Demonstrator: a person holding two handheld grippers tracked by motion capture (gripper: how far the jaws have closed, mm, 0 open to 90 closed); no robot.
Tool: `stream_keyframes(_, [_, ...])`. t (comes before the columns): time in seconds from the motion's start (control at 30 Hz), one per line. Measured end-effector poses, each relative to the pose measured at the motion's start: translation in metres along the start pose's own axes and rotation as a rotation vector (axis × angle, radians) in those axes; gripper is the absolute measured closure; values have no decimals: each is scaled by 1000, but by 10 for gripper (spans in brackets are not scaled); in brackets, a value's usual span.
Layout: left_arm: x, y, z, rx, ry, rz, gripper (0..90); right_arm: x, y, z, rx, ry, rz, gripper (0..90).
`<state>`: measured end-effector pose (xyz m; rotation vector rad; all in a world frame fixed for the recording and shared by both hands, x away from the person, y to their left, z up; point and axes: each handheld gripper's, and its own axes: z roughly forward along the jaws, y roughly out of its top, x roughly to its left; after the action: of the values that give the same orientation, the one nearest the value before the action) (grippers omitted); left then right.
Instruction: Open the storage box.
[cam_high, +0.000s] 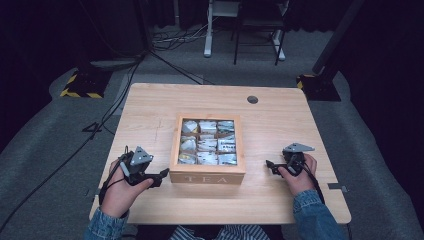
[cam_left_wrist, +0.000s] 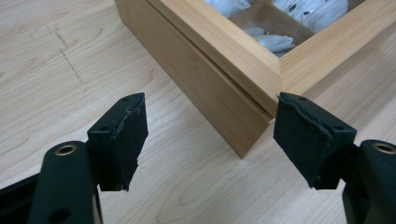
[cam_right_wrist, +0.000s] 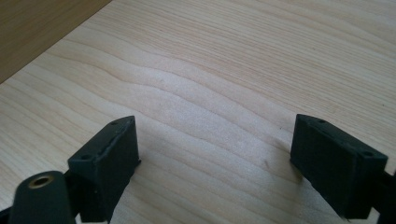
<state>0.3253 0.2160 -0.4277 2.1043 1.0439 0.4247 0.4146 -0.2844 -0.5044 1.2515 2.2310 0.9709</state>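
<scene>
A wooden tea box (cam_high: 207, 172) with a windowed lid and "TEA" on its front stands mid-table; several tea bags show through the glass. My left gripper (cam_high: 162, 176) rests on the table just left of the box's front left corner, jaws open and empty. In the left gripper view that corner of the box (cam_left_wrist: 243, 100) lies ahead between the jaws of the left gripper (cam_left_wrist: 210, 135), apart from the pads. My right gripper (cam_high: 270, 165) sits right of the box, open and pointing toward it. The right gripper (cam_right_wrist: 215, 163) view looks onto bare wood, with the box's side (cam_right_wrist: 37, 28) at upper left.
The light wooden table (cam_high: 280, 125) has a round cable hole (cam_high: 252, 99) at the back right. Cables trail from both grippers and over the grey floor. A chair and desk legs stand beyond the table's far edge.
</scene>
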Motion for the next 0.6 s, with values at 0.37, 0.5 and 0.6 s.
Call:
stream_keyframes(0.37, [-14, 3, 6, -7, -110, 2, 252, 0, 0, 0, 0, -1, 0, 154])
stream_keyframes(0.5, [-18, 2, 16, -6, -114, 5, 269, 0, 0, 0, -1, -1, 0, 154])
stream_keyframes(0.6, [-23, 2, 23, -1, -115, 20, 319, 0, 0, 0, 0, -1, 0, 154])
